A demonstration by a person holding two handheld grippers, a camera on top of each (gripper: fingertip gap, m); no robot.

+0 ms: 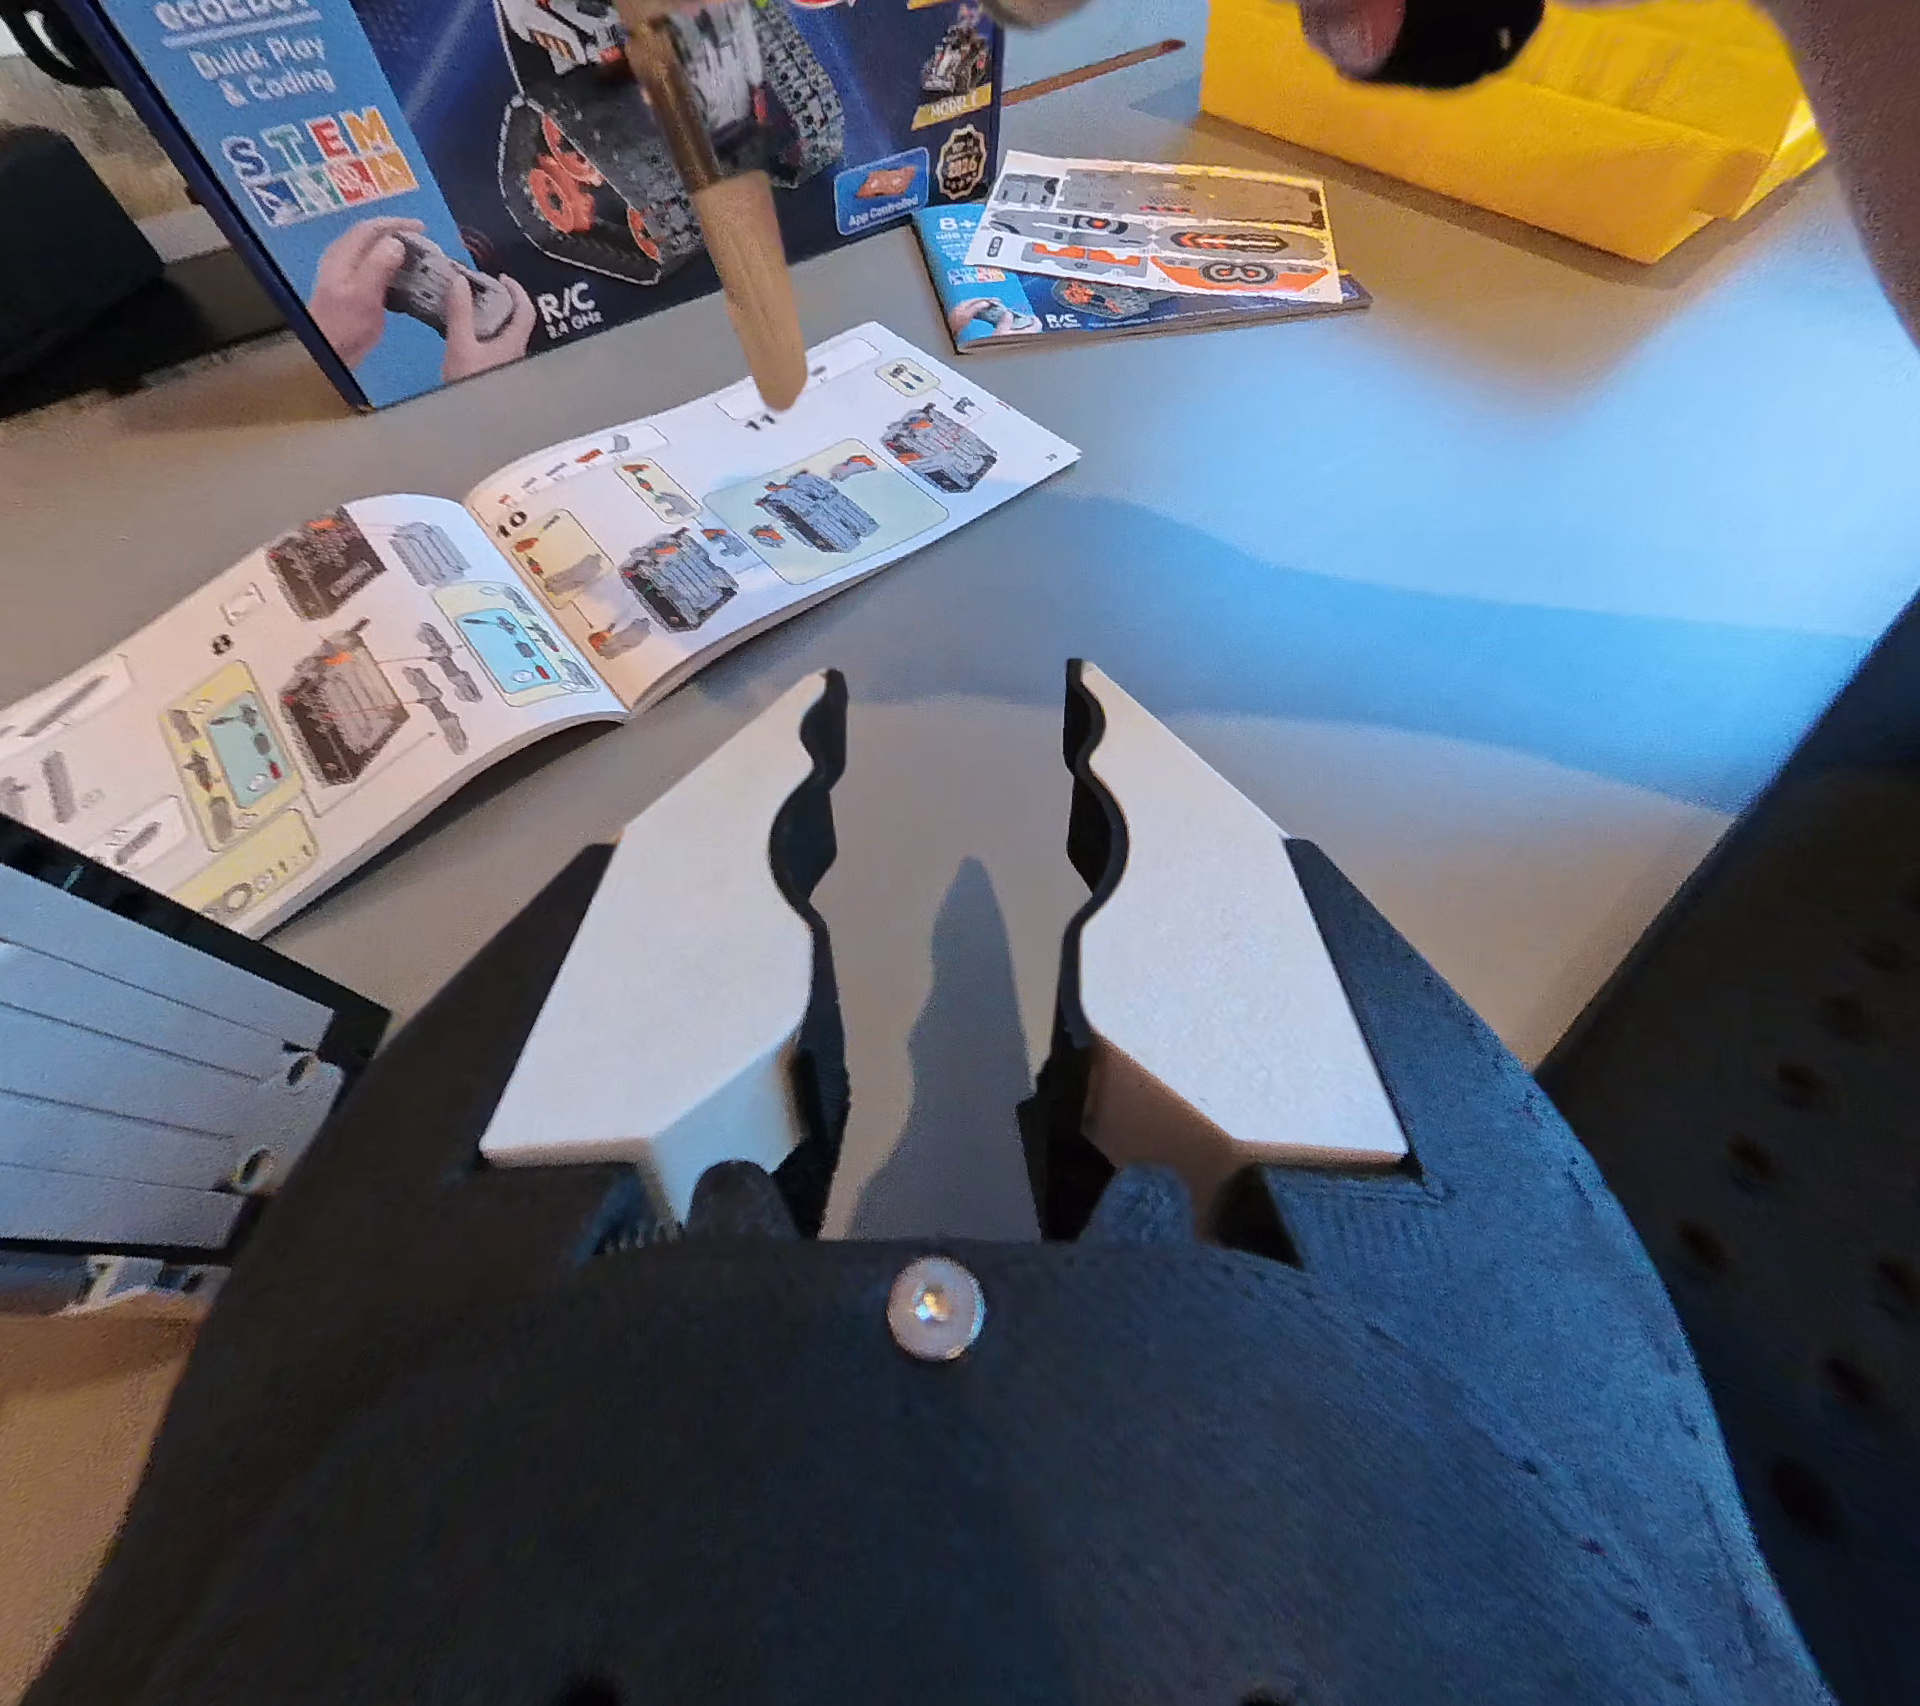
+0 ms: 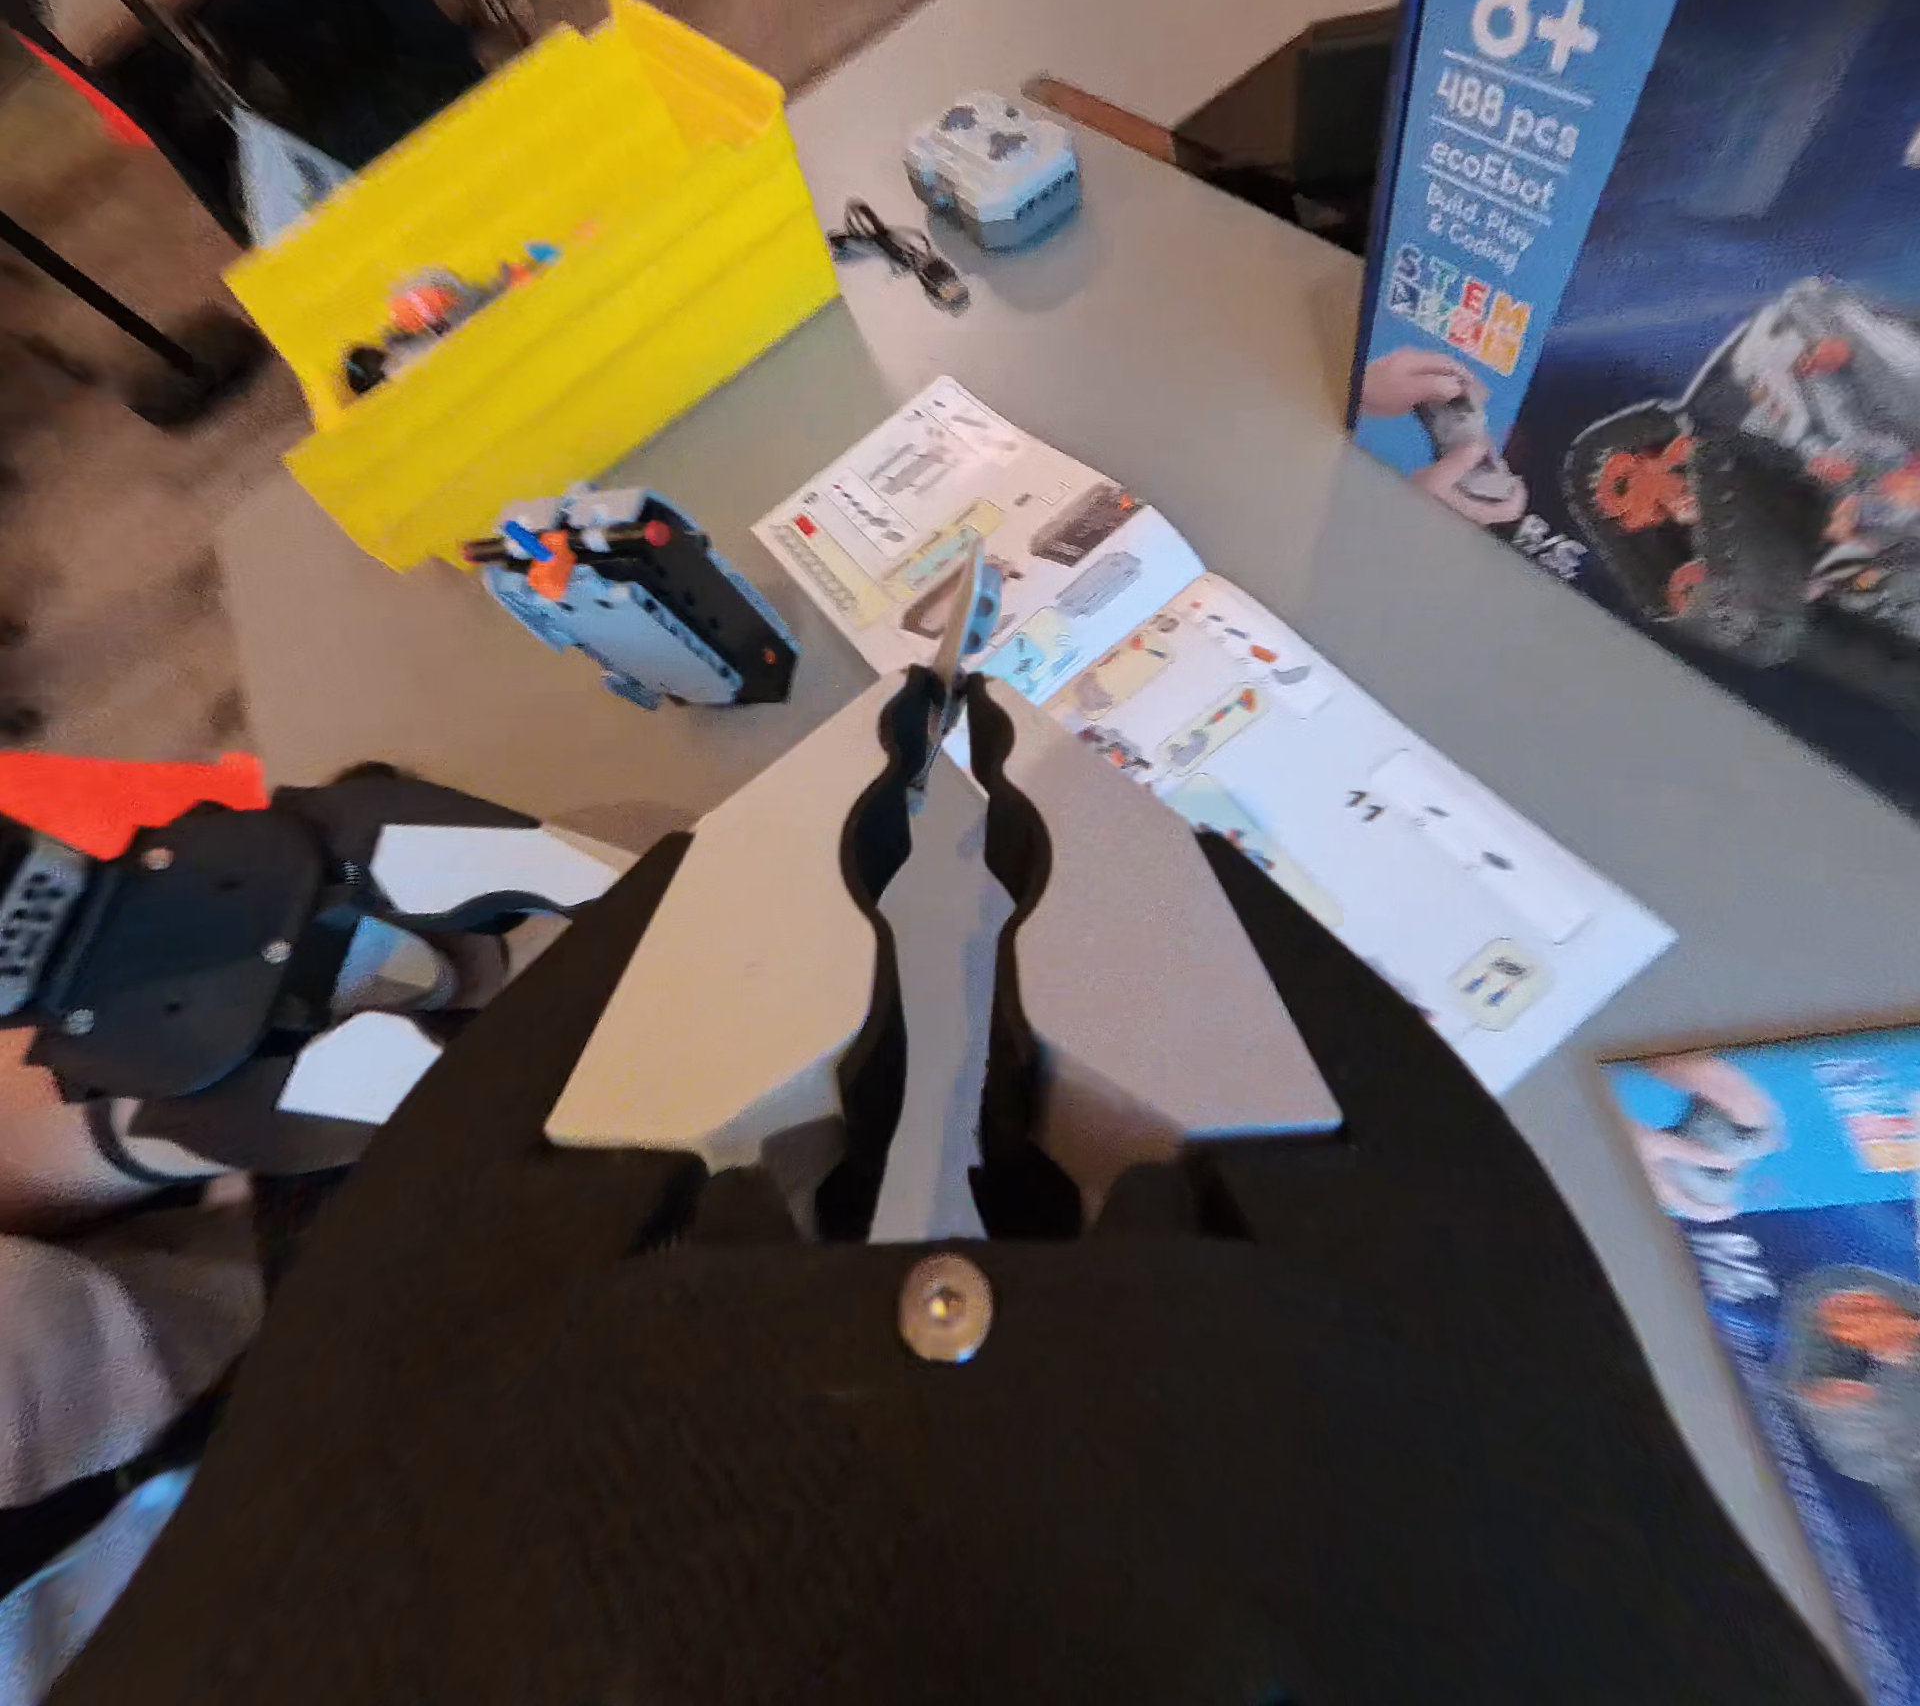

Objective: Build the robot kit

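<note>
My left gripper (image 1: 951, 690) is open and empty, low over the grey table (image 1: 1351, 617), just in front of an open instruction booklet (image 1: 499, 628). My right gripper (image 2: 945, 690) is shut on a thin grey piece (image 2: 964, 607) that sticks out past its tips, above the booklet (image 2: 1299, 783). In the left wrist view the right gripper (image 1: 774, 373) comes down from above, its tips just over the booklet's right page. The left gripper (image 2: 436, 970) shows at the left of the right wrist view. A partly built grey and black model (image 2: 644, 607) lies left of the booklet.
A tall blue toy box (image 1: 416, 98) (image 2: 1662, 202) stands behind the booklet. A yellow bin (image 2: 540, 285) (image 1: 1507, 129) holds loose parts. A grey control block (image 2: 992, 170) and black cable (image 2: 899, 254) lie beyond. A sticker sheet (image 1: 1153, 233) rests on a second booklet (image 2: 1787, 1241). My right fingertips sit around 12 cm from my left ones.
</note>
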